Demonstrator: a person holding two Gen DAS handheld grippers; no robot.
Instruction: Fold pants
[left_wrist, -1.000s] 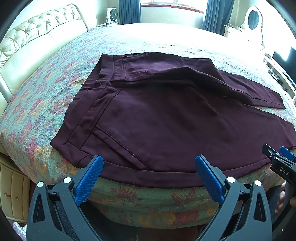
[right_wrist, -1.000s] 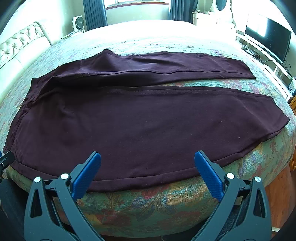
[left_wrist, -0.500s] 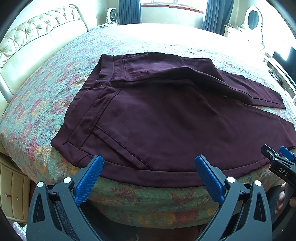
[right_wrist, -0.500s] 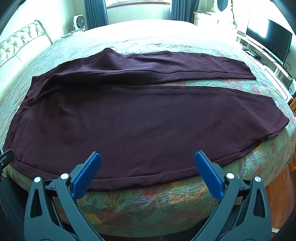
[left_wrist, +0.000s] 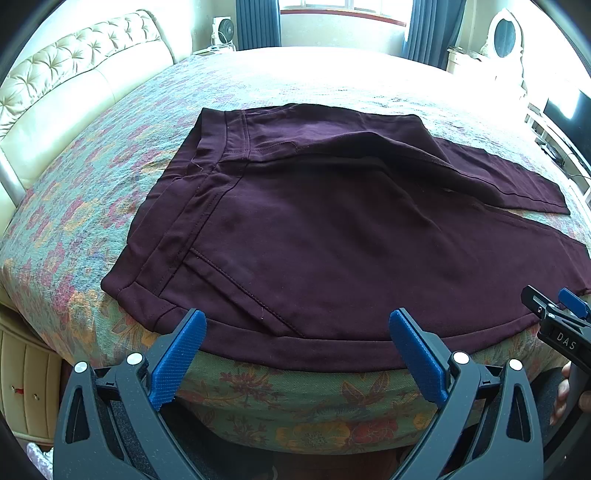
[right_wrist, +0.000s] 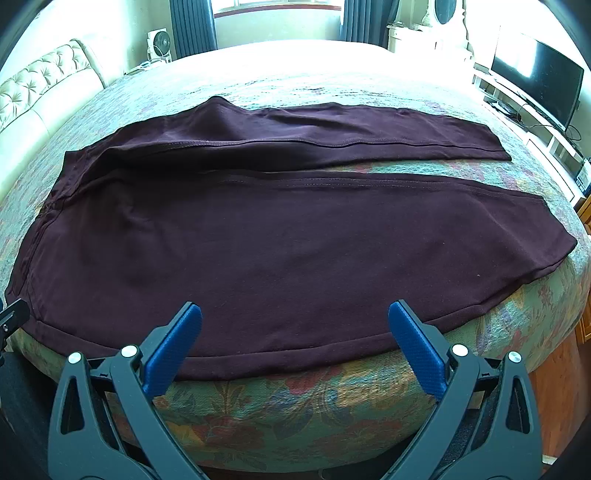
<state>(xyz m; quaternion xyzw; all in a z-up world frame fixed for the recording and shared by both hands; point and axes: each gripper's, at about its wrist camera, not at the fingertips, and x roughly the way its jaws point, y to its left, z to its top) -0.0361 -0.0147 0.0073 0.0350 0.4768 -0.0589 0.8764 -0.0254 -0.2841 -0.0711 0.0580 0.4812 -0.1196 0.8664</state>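
Observation:
Dark maroon pants (left_wrist: 332, 236) lie flat on a floral bedspread (left_wrist: 92, 177), waistband to the left, two legs running right (right_wrist: 295, 240). The far leg (right_wrist: 351, 133) lies apart from the near leg. My left gripper (left_wrist: 297, 325) is open and empty, just off the bed's near edge by the waist and pocket seam. My right gripper (right_wrist: 295, 317) is open and empty, at the near edge by the near leg's side seam. The right gripper's tip also shows in the left wrist view (left_wrist: 554, 314).
A cream tufted headboard (left_wrist: 66, 74) stands to the left. A TV (right_wrist: 535, 81) on a low stand is to the right. A fan (right_wrist: 160, 42), curtains and a window are at the back. A drawer unit (left_wrist: 22, 387) sits low left.
Both grippers have barely moved; the view shifts very slightly. The pants lie as before.

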